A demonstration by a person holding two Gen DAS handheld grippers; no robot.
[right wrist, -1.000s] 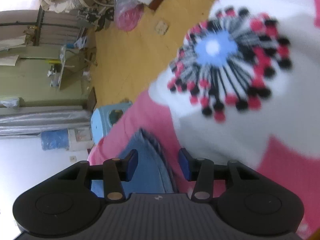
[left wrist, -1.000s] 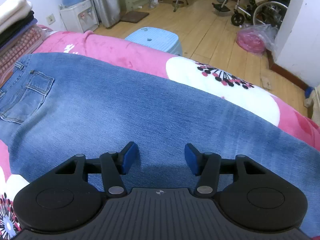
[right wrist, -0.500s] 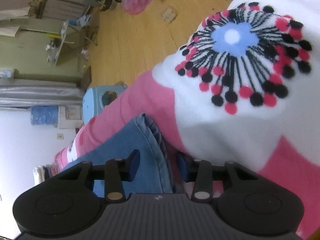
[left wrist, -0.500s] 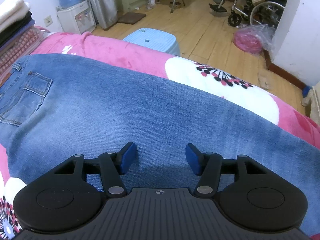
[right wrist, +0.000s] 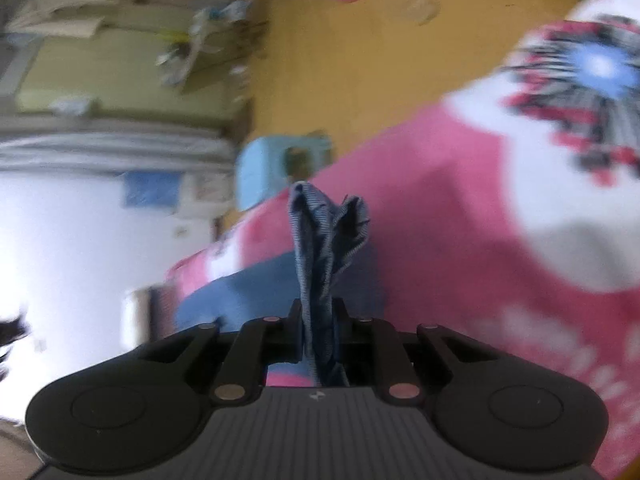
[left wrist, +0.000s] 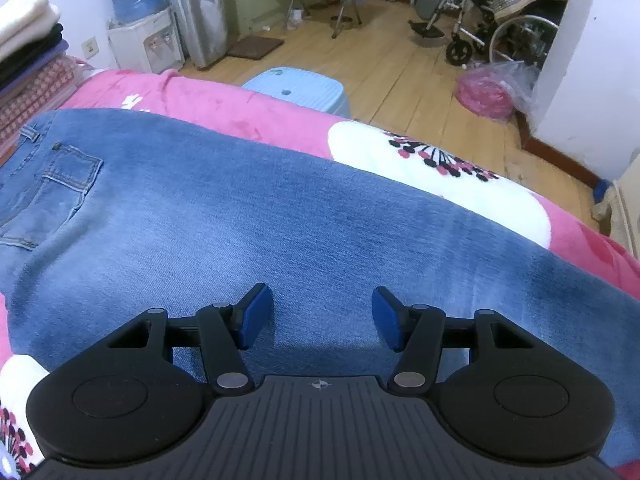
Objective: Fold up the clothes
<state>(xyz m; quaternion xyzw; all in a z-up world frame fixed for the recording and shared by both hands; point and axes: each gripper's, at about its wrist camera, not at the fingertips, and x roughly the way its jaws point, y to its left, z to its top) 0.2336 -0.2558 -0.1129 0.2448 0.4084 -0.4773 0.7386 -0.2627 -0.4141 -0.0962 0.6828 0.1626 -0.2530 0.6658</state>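
Blue jeans point(left wrist: 248, 216) lie flat across a pink flowered blanket point(left wrist: 440, 168), back pocket at the left. My left gripper point(left wrist: 322, 316) is open and hovers just over the middle of the jeans, holding nothing. My right gripper point(right wrist: 318, 320) is shut on the hem end of a jeans leg point(right wrist: 324, 240), which stands up bunched between the jaws above the blanket point(right wrist: 460, 216). The right wrist view is blurred by motion.
A light blue plastic stool point(left wrist: 298, 88) stands on the wooden floor beside the bed. A stack of folded clothes point(left wrist: 28, 56) is at the far left. A water dispenser point(left wrist: 140, 28), a wheelchair point(left wrist: 500, 28) and a pink bag point(left wrist: 486, 92) are farther back.
My right gripper has closed on the jeans hem and lifted it off the blanket. The left gripper has stayed open over the jeans and shifted only slightly.
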